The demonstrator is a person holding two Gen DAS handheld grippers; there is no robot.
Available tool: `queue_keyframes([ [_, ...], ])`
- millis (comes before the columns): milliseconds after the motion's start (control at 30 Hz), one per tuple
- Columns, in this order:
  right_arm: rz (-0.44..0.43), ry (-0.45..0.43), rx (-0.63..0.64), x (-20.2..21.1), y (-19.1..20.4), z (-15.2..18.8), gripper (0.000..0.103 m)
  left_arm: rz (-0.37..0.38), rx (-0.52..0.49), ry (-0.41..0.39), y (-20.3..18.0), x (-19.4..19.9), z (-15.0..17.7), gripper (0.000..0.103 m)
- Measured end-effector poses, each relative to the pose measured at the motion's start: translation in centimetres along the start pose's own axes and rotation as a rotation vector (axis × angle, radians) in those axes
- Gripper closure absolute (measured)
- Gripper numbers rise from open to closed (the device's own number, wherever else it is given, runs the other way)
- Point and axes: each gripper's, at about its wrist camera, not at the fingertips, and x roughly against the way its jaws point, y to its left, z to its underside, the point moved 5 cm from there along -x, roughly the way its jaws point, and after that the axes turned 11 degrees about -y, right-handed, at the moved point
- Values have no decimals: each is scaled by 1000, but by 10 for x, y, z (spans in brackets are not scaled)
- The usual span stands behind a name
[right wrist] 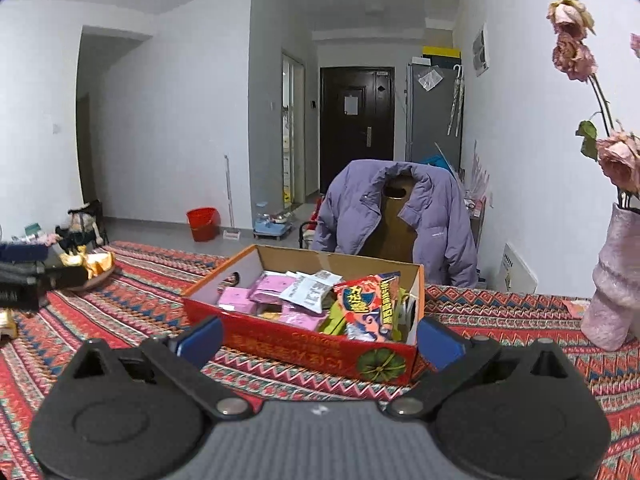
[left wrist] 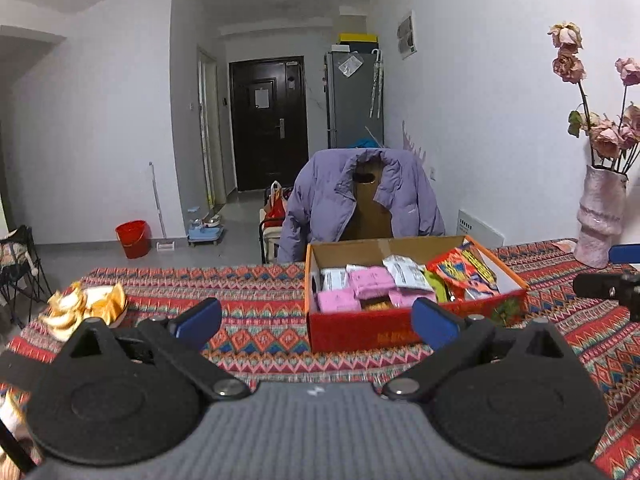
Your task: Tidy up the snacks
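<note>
A red cardboard box [left wrist: 360, 334] [right wrist: 280, 340] sits on the patterned tablecloth and holds snacks: pink packets [left wrist: 370, 282] [right wrist: 236, 296], white packets [left wrist: 406, 272] [right wrist: 310, 290] and a red bag with yellow print [left wrist: 464, 270] [right wrist: 366, 306]. My left gripper [left wrist: 316, 322] is open, nothing between its blue pads, and stands in front of the box's near wall. My right gripper [right wrist: 318, 340] is open and empty too, just short of the box's near wall. Each gripper shows at the edge of the other's view: the right gripper [left wrist: 608, 286] and the left gripper [right wrist: 36, 280].
A pink vase [left wrist: 600, 216] [right wrist: 616, 284] with dried roses stands at the table's right end. A dish of gold-wrapped pieces [left wrist: 86, 306] [right wrist: 94, 264] sits at the left end. A chair with a purple jacket [left wrist: 360, 204] [right wrist: 396, 216] stands behind the table.
</note>
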Motion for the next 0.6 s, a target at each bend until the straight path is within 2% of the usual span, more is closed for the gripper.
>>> queue_keyframes([
  [333,-17,-74,-24,86,30,27,0,-48,48,-25,4,95,29,0],
  [600,-37,-99,-20,165,67,61,0,-27,43,-51,-13,170,68,0],
])
